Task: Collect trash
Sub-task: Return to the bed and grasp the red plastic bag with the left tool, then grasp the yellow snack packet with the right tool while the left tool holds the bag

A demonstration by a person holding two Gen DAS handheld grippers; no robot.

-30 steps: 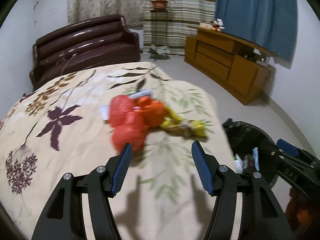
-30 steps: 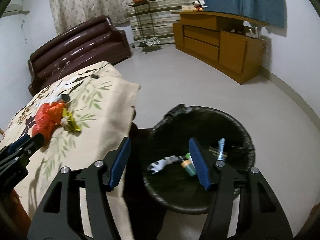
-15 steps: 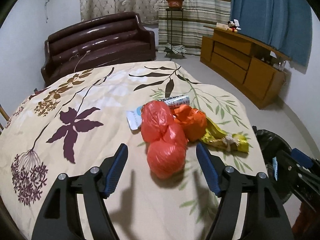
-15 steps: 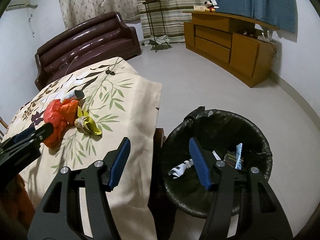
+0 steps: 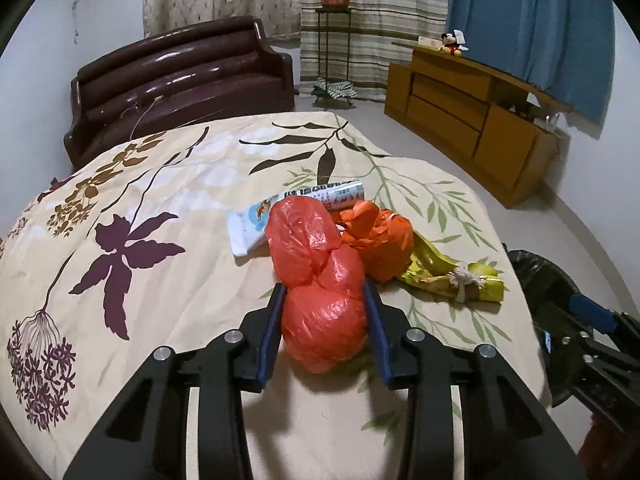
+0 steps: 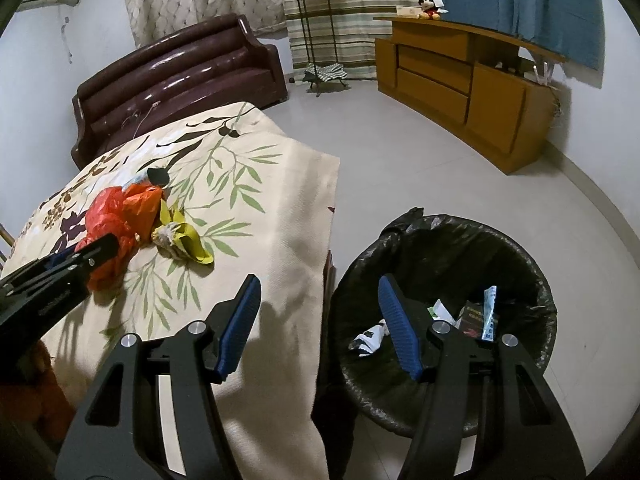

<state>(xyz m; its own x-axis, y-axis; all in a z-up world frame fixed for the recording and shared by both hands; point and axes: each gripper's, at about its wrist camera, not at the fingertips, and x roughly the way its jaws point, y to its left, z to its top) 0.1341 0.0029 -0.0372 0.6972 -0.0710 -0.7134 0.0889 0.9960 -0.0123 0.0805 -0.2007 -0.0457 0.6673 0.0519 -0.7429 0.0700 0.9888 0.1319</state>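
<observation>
— Your left gripper (image 5: 324, 316) has just been closing, and its blue pads now press both sides of the red plastic bag (image 5: 320, 280), which lies on the floral bedspread (image 5: 160, 208) in a heap with an orange bag (image 5: 380, 236), a tube (image 5: 296, 212) and a yellow wrapper (image 5: 452, 276).

— So which step am I on?

— The grasp, I'd judge. Next you lift clear of the heap and carry the bag over to the black-lined bin (image 6: 440, 248) beside the bed — mind that the loose upper lobe may drag its neighbours.

— And my right gripper (image 6: 320, 320)?

— Its jaws stand apart, empty, angled downward between the bed's edge and the bin; your left slants down too.
</observation>
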